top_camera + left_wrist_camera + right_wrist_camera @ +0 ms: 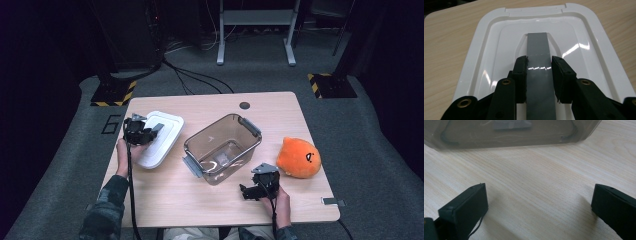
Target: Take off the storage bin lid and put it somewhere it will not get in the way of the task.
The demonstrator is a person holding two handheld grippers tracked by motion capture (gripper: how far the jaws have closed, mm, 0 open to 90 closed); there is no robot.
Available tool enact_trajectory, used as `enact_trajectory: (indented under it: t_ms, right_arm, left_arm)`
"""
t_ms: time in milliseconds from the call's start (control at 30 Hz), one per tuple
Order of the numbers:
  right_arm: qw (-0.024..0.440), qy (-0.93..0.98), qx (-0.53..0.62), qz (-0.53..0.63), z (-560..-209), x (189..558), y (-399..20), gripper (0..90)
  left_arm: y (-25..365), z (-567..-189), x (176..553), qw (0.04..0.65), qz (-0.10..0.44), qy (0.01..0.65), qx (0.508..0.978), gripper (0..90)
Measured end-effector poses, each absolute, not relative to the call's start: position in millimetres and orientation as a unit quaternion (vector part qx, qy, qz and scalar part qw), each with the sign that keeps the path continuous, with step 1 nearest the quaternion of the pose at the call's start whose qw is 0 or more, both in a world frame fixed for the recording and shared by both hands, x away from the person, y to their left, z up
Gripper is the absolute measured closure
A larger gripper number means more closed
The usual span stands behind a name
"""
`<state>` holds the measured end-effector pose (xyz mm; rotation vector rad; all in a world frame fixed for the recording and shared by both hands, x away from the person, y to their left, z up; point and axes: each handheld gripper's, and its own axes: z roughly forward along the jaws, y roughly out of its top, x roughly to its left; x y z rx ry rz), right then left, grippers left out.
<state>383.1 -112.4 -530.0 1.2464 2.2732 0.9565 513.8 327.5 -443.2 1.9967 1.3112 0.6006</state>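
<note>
A white rectangular lid point(167, 131) lies at the table's left, with a grey strip handle point(537, 46) down its middle. My left gripper point(539, 67) reaches over the lid point(486, 50), its jaws closed against both sides of that handle. In the high view the left gripper point(149, 133) sits over the lid's near-left part. A clear plastic container point(250, 126) with grey latches stands open at the table's centre. My right gripper point(248, 192) hovers just in front of it, jaws wide apart. Between the right gripper's point(539, 200) jaws is only bare wood, and the container's wall point(474, 137) is ahead.
An orange plush toy point(299, 157) rests on the table's right side, beside my right hand. The light wooden table point(200, 200) has a round cable hole point(244, 105) at its far edge. A small grey piece point(511, 124) shows through the container's wall.
</note>
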Motion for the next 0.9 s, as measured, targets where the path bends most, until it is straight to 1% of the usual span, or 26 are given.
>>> enact_trajectory:
  t_ms: [633,900]
  right_arm:
    - [0.187,0.808,0.445,0.339,-530,383,-112,0.0]
    - [0.188,0.808,0.444,0.339,-530,383,-112,0.0]
  left_arm:
    - [330,-474,520,0.328,0.194,0.519,0.765,66.4]
    - [326,-487,519,0.321,0.192,0.517,0.770,66.3]
